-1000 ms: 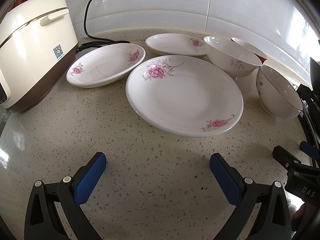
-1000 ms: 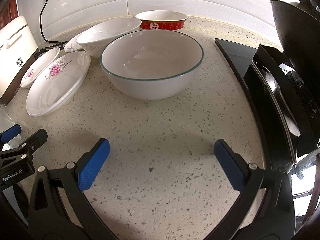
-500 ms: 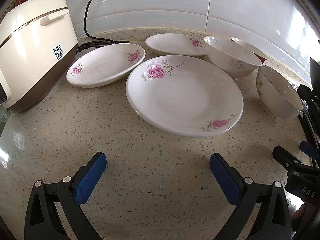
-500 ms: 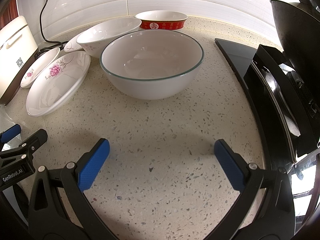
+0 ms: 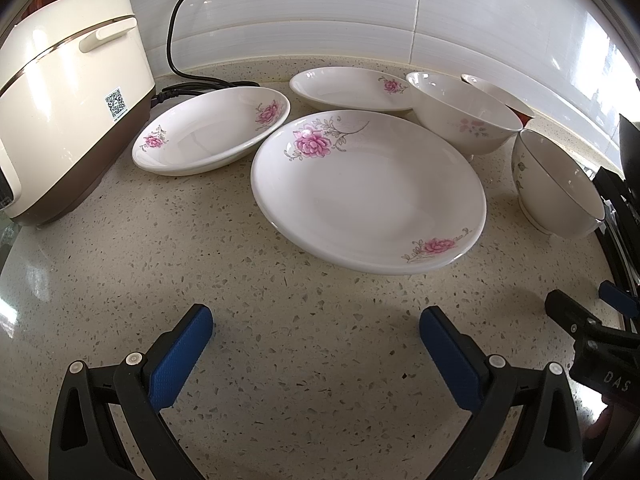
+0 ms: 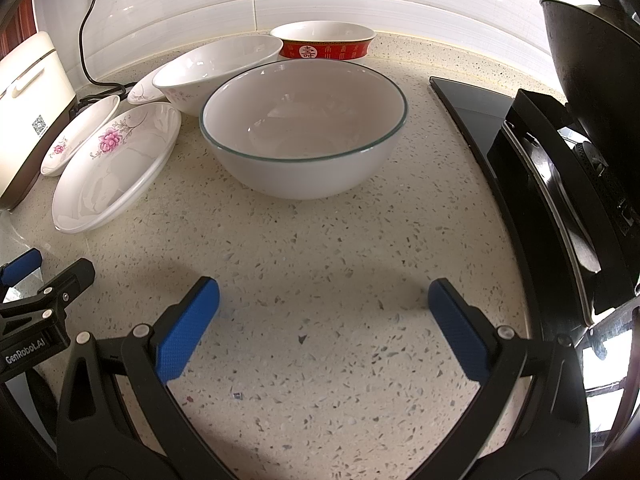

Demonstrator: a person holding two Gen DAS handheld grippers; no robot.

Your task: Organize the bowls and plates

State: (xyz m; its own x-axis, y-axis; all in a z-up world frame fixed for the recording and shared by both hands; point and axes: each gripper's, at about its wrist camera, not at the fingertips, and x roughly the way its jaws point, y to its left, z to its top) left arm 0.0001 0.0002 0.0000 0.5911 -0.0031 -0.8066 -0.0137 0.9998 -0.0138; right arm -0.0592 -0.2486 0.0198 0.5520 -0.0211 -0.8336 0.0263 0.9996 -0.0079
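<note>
A large flowered plate (image 5: 368,192) lies on the speckled counter ahead of my left gripper (image 5: 316,320), which is open and empty. Behind it lie two smaller flowered plates (image 5: 212,132) (image 5: 348,88), and a flowered bowl (image 5: 464,120) stands at the right. A green-rimmed white bowl (image 6: 304,132) stands ahead of my right gripper (image 6: 324,296), which is open and empty. A red bowl (image 6: 324,44) stands at the wall. The large plate also shows in the right wrist view (image 6: 116,168).
A cream rice cooker (image 5: 60,100) with a black cord (image 5: 176,40) stands at the left. A black stove (image 6: 560,184) with a dark pot (image 6: 592,60) borders the counter on the right. A tiled wall (image 5: 320,12) runs behind.
</note>
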